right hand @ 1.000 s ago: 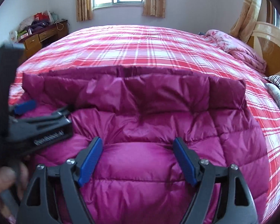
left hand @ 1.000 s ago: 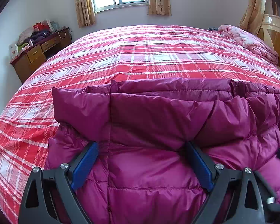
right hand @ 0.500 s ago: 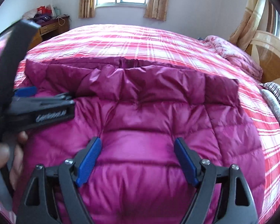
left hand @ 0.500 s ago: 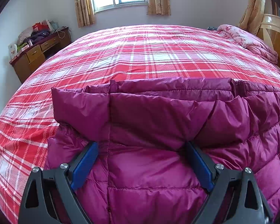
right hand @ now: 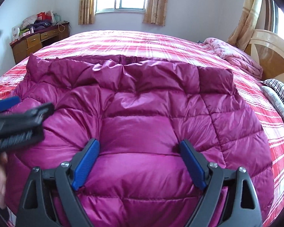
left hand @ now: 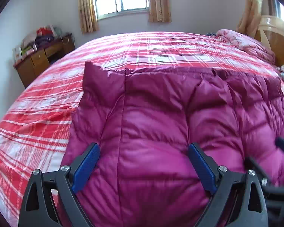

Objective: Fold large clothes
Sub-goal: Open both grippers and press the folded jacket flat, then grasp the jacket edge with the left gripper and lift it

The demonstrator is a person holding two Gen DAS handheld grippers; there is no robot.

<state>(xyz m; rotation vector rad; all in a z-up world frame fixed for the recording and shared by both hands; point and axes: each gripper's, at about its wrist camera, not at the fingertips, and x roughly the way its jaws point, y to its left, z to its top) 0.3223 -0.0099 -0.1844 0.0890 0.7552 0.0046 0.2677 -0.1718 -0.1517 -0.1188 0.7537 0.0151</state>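
Note:
A magenta quilted down jacket lies spread on the red plaid bed, its collar toward the window. My left gripper hovers over the jacket's left part, blue pads wide apart, puffy fabric bulging between them without being pinched. It also shows at the left edge of the right wrist view, as the left gripper held in a hand. My right gripper is over the jacket's middle. Its jaws are opening, and quilted fabric sits loose between the pads.
A wooden desk piled with bags stands by the far left wall. A pink quilt and striped pillows lie by the headboard on the right. Bare plaid cover stretches beyond the collar and to the left.
The left gripper has drawn back from the folded collar and shifted left, leaving the collar lying farther ahead. The right gripper's pads have spread wider.

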